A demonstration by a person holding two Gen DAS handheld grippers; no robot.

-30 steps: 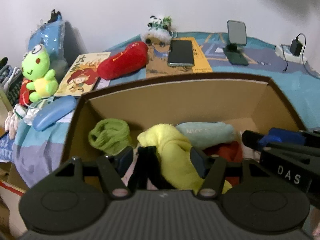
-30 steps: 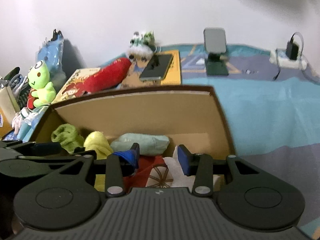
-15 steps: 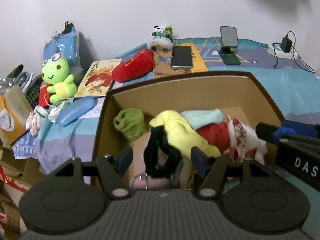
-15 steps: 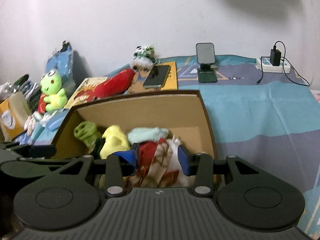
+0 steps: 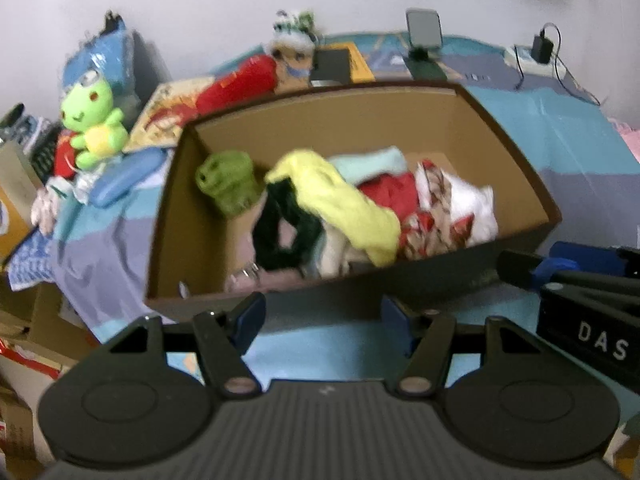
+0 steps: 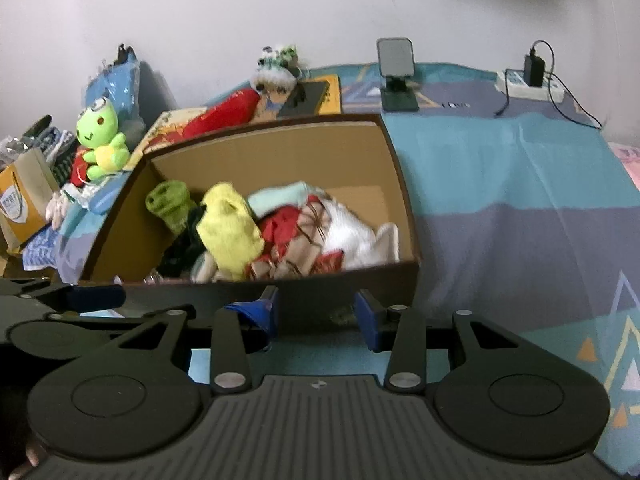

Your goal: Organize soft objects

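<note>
An open cardboard box [image 5: 340, 120] [image 6: 280, 152] stands on the blue bedspread. In it lie a green knit piece [image 5: 228, 180] [image 6: 168, 204], a yellow cloth [image 5: 340, 204] [image 6: 228, 228], a black scrunchie [image 5: 280, 232], a pale teal cloth [image 5: 372, 160] and a red and white patterned cloth [image 5: 440, 208] [image 6: 320, 232]. My left gripper [image 5: 323, 318] hangs open and empty just in front of the box's near wall. My right gripper [image 6: 317, 312] is beside it, also open and empty, outside the box.
Behind the box sit a green frog plush [image 5: 94, 120] [image 6: 100, 140], a red plush [image 5: 240, 86] [image 6: 224, 114], a small panda toy [image 6: 276, 66], books, a phone and a phone stand [image 6: 396, 68]. A power strip [image 6: 528, 80] lies far right, a paper bag [image 6: 24, 196] far left.
Both grippers have drawn back from over the box's contents to outside its near wall. The whole box is in view now. Both stayed open and empty.
</note>
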